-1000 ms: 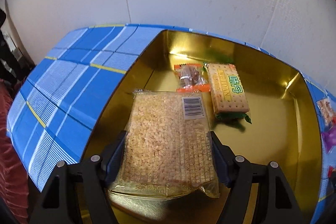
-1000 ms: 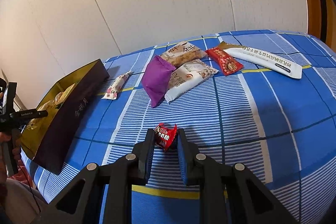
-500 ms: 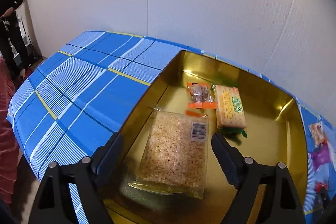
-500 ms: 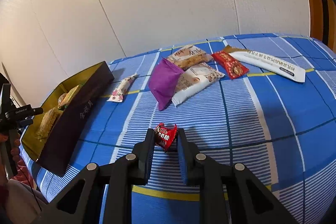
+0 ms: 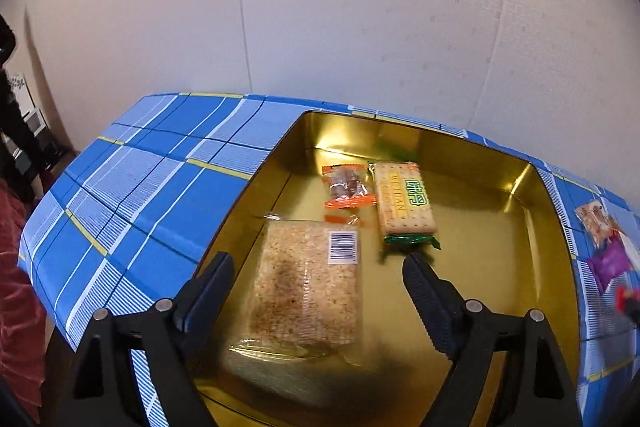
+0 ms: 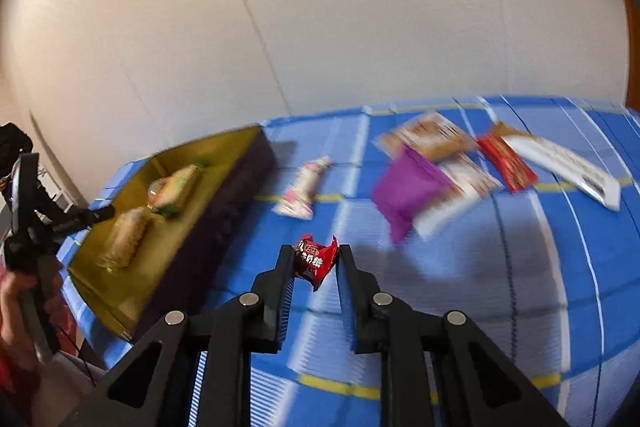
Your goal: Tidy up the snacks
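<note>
Pinching a small red crinkled foil candy wrapper [image 6: 314, 259] between its black fingers, the right gripper [image 6: 313, 261] hangs above the blue plaid cloth [image 6: 520, 247], near the gold-lined box's [image 6: 120, 291] long side. Such a packet looks light, soft and slippery, so a hold across its middle seems safest. The left gripper [image 5: 316, 287] stands wide and empty over the clear rice-cracker pack [image 5: 306, 287] lying inside the box near its front edge.
</note>
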